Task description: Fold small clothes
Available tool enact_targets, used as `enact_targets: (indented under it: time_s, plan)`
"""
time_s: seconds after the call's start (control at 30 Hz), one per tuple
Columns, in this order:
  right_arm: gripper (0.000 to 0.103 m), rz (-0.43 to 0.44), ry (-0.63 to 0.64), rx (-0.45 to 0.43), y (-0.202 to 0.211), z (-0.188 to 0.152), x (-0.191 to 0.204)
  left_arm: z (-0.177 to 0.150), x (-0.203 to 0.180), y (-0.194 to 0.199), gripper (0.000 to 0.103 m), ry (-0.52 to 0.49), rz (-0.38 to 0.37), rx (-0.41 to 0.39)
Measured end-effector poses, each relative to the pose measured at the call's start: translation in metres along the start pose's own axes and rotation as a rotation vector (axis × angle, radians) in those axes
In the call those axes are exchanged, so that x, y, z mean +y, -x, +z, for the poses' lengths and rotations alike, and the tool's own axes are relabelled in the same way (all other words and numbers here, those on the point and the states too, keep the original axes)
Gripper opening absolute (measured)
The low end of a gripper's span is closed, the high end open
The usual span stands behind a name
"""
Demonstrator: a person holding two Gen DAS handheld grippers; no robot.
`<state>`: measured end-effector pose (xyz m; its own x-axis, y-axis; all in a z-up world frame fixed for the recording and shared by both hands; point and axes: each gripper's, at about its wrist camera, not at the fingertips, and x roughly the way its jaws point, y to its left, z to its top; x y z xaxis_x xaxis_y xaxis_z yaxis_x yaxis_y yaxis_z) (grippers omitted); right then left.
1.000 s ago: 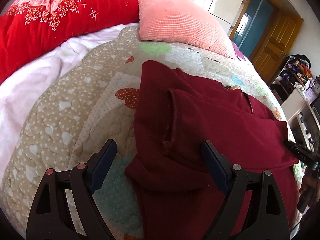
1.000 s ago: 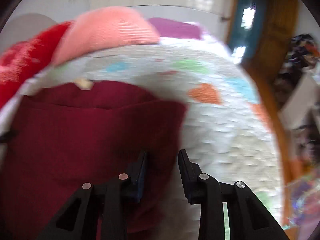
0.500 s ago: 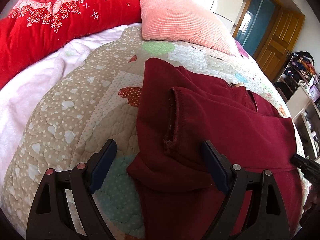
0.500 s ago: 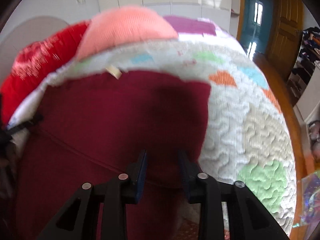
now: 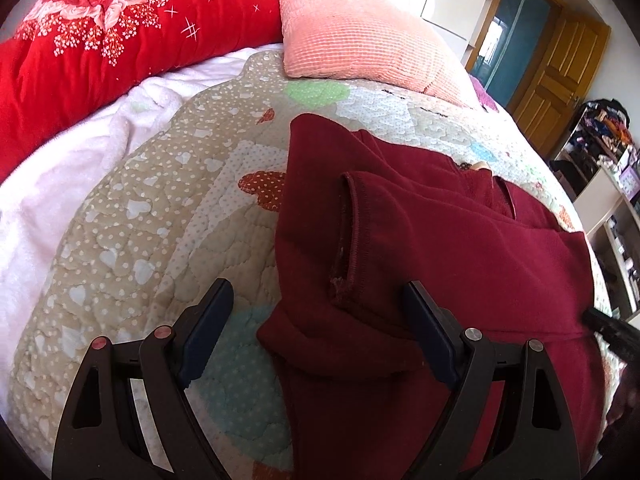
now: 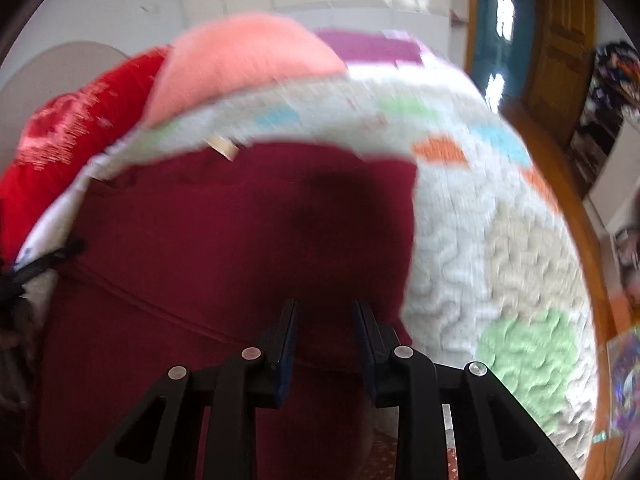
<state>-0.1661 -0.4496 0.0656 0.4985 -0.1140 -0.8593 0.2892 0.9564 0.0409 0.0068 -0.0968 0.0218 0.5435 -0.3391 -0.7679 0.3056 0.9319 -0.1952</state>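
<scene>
From the left wrist, the maroon garment (image 5: 440, 248) lies on the quilt (image 5: 160, 216), its length running near to far, a hemmed sleeve cuff (image 5: 352, 236) folded leftward on top; the left gripper (image 5: 316, 336) gapes wide around its near-left fold. From the right wrist, blurred, the right gripper (image 6: 325, 340) has its fingers narrowly parted over the garment's near-right edge, though whether they pinch cloth I cannot tell. A pale neck label (image 6: 222, 145) shows at the far edge, unreadable.

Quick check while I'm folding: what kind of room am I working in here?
Most likely a bedroom. The maroon garment lies on a quilt covering a bed, with a pink pillow and a red blanket at the head, and a wooden door beyond.
</scene>
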Motion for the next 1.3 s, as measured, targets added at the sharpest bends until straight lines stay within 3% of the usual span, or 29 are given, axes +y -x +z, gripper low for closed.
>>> enact_targets:
  time_s: [0.13,0.27,0.47,0.57,0.7,0.8,0.9,1.07,1.2,1.3]
  plan:
    - [0.026,0.011,-0.017,-0.032,0.018,-0.003,-0.001,-0.007,0.001,0.013,0.087,-0.01,0.019,0.011]
    - [0.046,0.012,-0.03,-0.064,0.041,-0.008,-0.006,-0.011,0.005,0.036,0.087,0.03,-0.002,-0.008]
    - [0.046,-0.001,-0.096,-0.081,0.044,-0.006,-0.017,0.006,0.0,0.045,0.087,0.108,-0.053,-0.028]
    - [0.046,0.001,-0.114,-0.044,0.028,0.002,-0.019,0.013,-0.013,0.028,0.087,0.087,-0.011,0.008]
    - [0.046,-0.167,-0.04,-0.041,0.008,0.002,-0.023,0.009,-0.023,-0.001,0.087,0.032,0.086,0.096]
    - [0.046,-0.087,-0.106,-0.039,0.012,-0.002,-0.037,0.004,-0.017,-0.006,0.087,0.06,0.071,0.104]
    - [0.046,-0.081,-0.082,-0.069,0.032,-0.005,-0.033,0.002,-0.012,0.0,0.087,0.09,0.061,0.11]
    - [0.046,0.008,-0.025,-0.142,0.058,-0.005,-0.013,-0.004,-0.019,0.016,0.087,0.05,0.088,0.102]
    - [0.046,0.052,0.018,-0.166,0.044,0.016,0.008,-0.011,-0.021,0.028,0.087,0.041,0.107,0.096]
    - [0.046,0.04,-0.014,-0.1,0.006,0.037,0.005,-0.014,-0.018,0.037,0.087,0.05,0.11,0.089]
